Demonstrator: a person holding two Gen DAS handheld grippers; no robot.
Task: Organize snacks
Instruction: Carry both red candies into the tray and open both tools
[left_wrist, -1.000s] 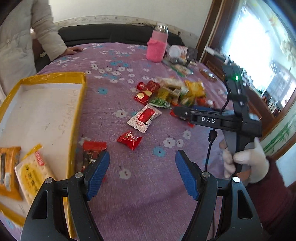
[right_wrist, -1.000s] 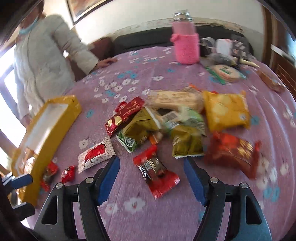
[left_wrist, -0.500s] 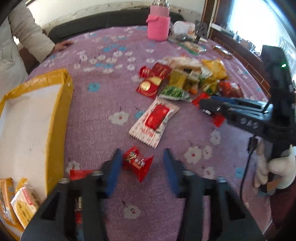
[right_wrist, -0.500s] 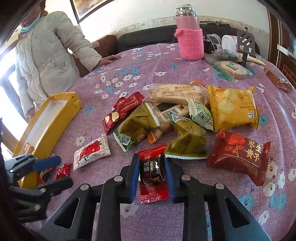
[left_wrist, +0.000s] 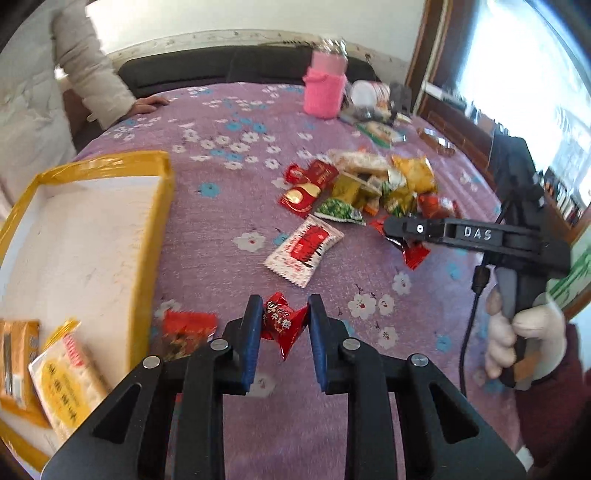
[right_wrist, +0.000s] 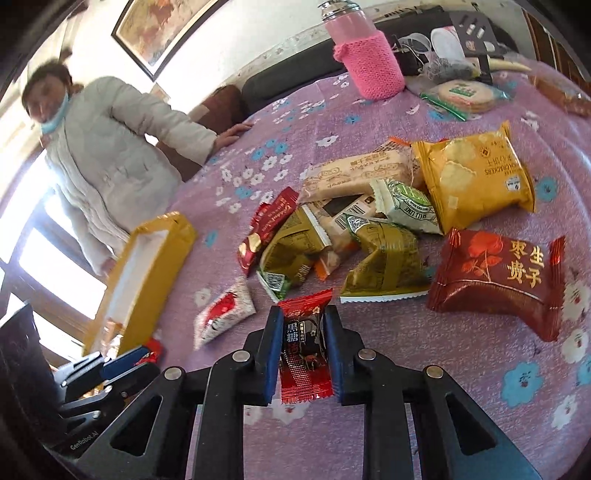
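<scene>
Our left gripper (left_wrist: 282, 326) has just been closing and now pinches a small crinkly red foil candy (left_wrist: 281, 325) just right of the yellow-rimmed cardboard tray (left_wrist: 157, 236). Our right gripper (right_wrist: 301, 334) has just been closing too and clamps a flat red-and-black plastic sachet (right_wrist: 303, 350), farther right of that tray, at the near edge of the snack pile (right_wrist: 373, 221). We judge both light, soft and slippery, so mid-body grips suit them.

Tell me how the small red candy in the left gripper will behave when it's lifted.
The red candy is probably light and crinkly: its foil wrapper bends between the left gripper pads. Pinched only at its twisted ends, it may twist or slip.
</scene>
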